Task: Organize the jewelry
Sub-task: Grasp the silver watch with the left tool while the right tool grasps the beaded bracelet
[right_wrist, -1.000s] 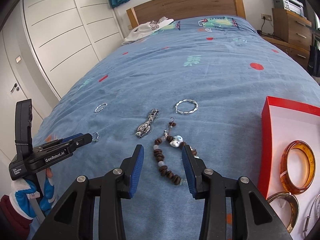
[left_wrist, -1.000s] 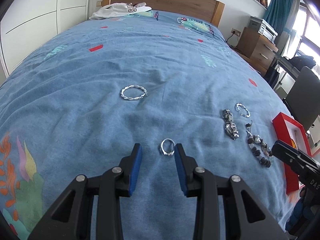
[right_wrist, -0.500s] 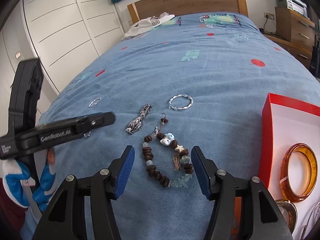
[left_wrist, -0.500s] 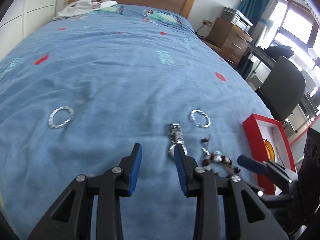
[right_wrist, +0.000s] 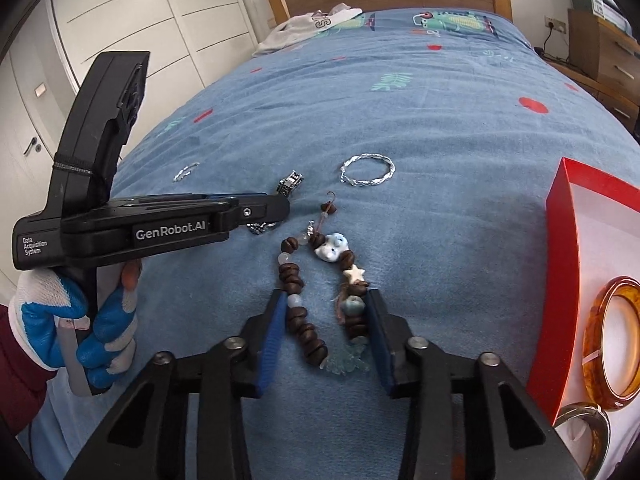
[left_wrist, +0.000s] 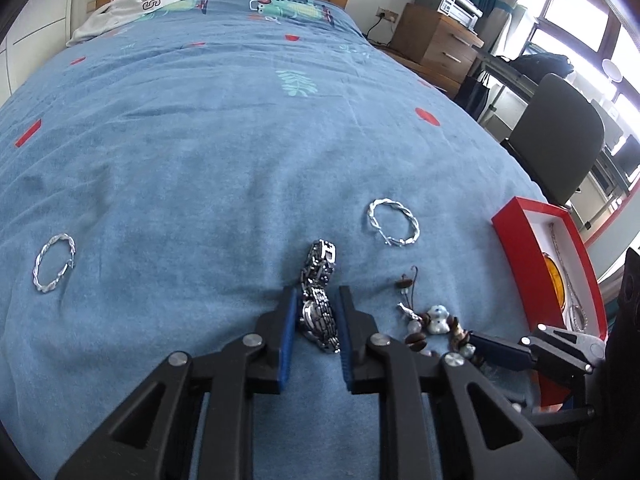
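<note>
Two handheld grippers work over a bed with a blue patterned cover (left_wrist: 224,152), on which the jewellery lies scattered. At the bed's right edge sits an open red box with a white lining (right_wrist: 568,216), which already holds an amber bangle (right_wrist: 600,340) and some metal pieces. Nearer the middle, a bracelet of brown wooden beads with a white ceramic charm (right_wrist: 298,316) lies as a long loop running away from the right gripper (right_wrist: 326,330); the jaws, having just been closing, straddle its near end, and the blue pads appear to meet the outer beads, though firm contact cannot be confirmed. Left of it, a silver link watch-style bracelet (left_wrist: 318,300) lies with its long axis pointing straight ahead of the left gripper (left_wrist: 316,320), between the fingers; these jaws too have just been closing and now press on the links from both sides. Two twisted silver wire hoops (left_wrist: 394,222) (left_wrist: 54,268) lie apart, untouched. Judged from this layout, the right gripper is nearer the box, so its load has the shorter carry.
</note>
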